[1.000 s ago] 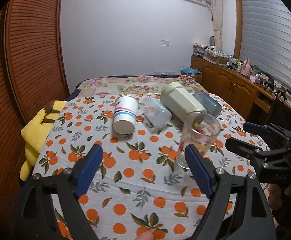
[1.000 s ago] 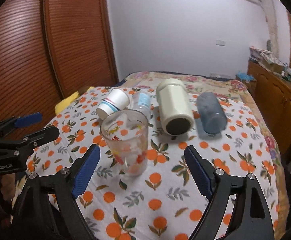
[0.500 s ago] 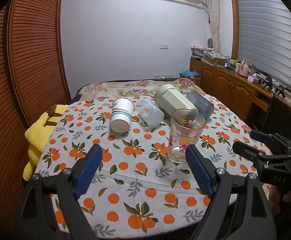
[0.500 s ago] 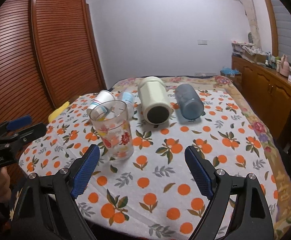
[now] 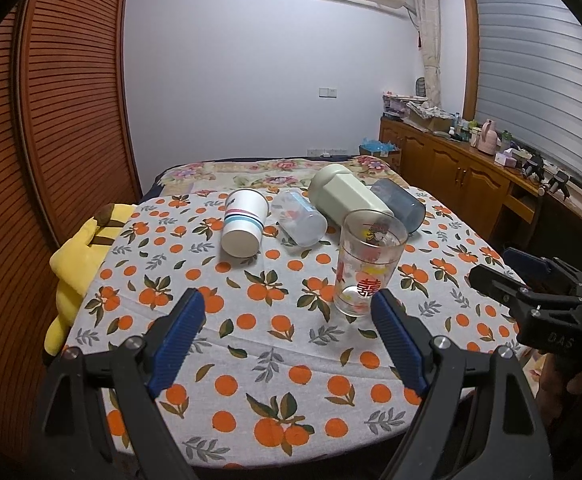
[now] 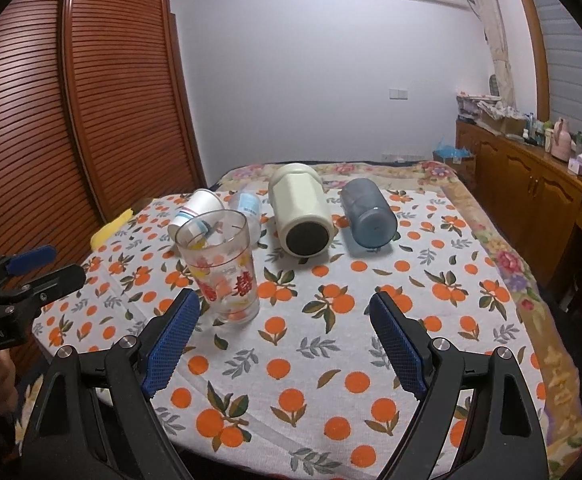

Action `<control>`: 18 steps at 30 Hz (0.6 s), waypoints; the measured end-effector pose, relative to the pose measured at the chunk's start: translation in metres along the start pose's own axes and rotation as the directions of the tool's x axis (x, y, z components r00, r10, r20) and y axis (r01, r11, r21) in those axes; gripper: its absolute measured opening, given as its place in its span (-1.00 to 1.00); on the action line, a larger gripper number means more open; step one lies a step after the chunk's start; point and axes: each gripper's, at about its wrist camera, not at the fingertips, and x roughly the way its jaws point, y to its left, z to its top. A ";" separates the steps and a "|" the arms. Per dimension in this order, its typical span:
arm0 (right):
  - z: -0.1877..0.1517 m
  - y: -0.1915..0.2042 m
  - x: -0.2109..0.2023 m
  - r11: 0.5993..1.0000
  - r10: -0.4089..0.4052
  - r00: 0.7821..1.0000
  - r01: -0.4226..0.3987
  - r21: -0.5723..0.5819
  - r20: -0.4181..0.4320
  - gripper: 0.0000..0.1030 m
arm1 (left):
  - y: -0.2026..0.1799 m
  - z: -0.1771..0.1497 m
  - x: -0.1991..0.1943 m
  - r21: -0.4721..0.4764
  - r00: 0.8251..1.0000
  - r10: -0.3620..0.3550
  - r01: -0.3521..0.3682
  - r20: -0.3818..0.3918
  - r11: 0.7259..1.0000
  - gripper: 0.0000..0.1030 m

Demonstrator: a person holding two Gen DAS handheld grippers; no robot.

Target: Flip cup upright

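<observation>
Left gripper [image 5: 287, 334]: fingers [image 5: 179, 330] spread wide, holding nothing, hovering low over the near edge of the worktop.
Right gripper [image 6: 285, 338]: fingers [image 6: 171, 336] spread wide, empty, just short of the glass.
Glass cup [image 5: 367, 262]: upright on the worktop, mouth up, printed with red and yellow motifs, free of both grippers.
Paper cup [image 5: 245, 222]: on its side, striped, base toward the camera, behind the glass on the left.
Clear plastic cup [image 5: 299, 218]: on its side beside the paper cup.
Cream container [image 6: 301, 208]: lying down, dark end facing forward.
Blue cup [image 6: 367, 212]: lying to the right of the cream container.
Worktop [image 6: 331, 344]: covered in orange-print cloth.
Yellow plush [image 5: 79, 256]: at the left edge.
</observation>
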 end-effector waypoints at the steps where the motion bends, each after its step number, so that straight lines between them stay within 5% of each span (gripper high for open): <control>1: 0.000 0.000 0.000 1.000 0.001 1.000 -0.001 0.001 0.000 0.72 | 0.000 0.000 0.000 -0.002 1.000 -0.002 0.002 0.001 1.000 0.66; 18: 0.001 0.002 -0.003 1.000 -0.003 1.000 0.003 0.000 0.006 0.72 | 0.000 0.000 -0.001 -0.001 1.000 -0.002 0.002 0.002 1.000 0.67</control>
